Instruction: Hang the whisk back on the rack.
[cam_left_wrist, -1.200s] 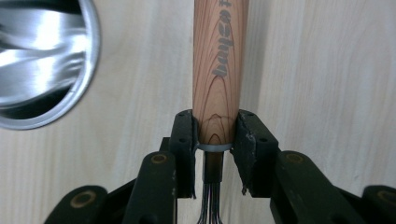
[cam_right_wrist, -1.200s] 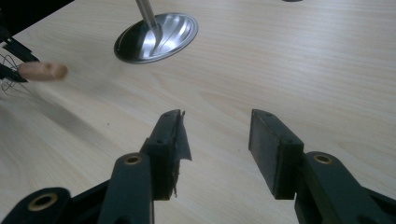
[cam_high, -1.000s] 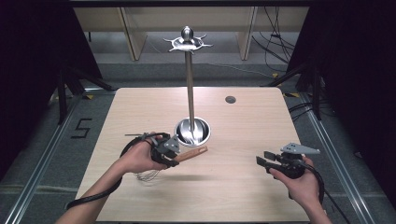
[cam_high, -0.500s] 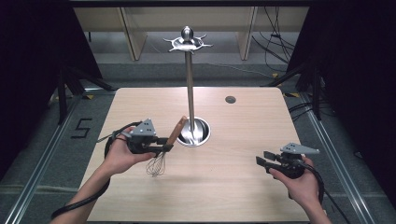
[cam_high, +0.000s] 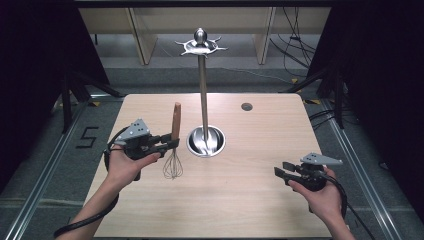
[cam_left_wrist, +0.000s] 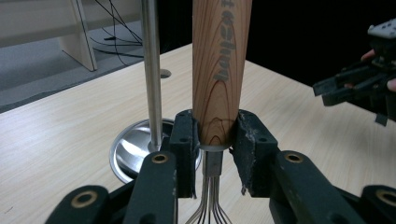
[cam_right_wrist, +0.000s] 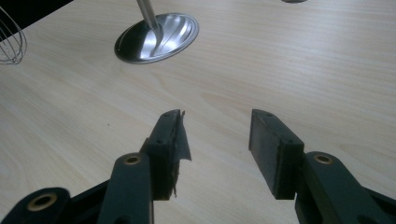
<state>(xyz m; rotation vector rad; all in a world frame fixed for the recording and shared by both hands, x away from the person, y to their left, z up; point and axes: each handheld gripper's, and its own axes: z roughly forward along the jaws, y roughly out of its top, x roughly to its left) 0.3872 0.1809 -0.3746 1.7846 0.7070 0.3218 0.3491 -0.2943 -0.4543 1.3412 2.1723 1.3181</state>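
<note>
The left gripper (cam_high: 169, 145) sits left of centre in the high view, its jaws clamped on the lower end of the wooden handle of a whisk (cam_high: 174, 142). The whisk stands upright: the handle rises toward the top of the frame and the wire loops hang below the jaws, over the worktop (cam_high: 250, 215). In the left gripper view the pads press on both sides of the handle (cam_left_wrist: 221, 70) just above its metal collar, with the wires fanning out underneath at the bottom edge. The handle bears dark printed lettering.

Just right of the whisk in the high view stands a stand (cam_high: 204, 95): a thin steel pole rising from a round shiny base (cam_high: 206, 141) at the centre of the worktop, with a ring of hooks at the top, in the upper middle of the frame. Whisk and pole are near each other but apart; in the left gripper view the pole (cam_left_wrist: 152, 70) runs up the frame just left of the handle.

The right gripper (cam_high: 280, 171) is in the lower right of the high view, held low over the worktop, well apart from the whisk. Its jaws stand apart with nothing between them, as the right gripper view shows, with bare wood in the gap.

A small dark round hole (cam_high: 246, 106) lies in the worktop's upper right part.
</note>
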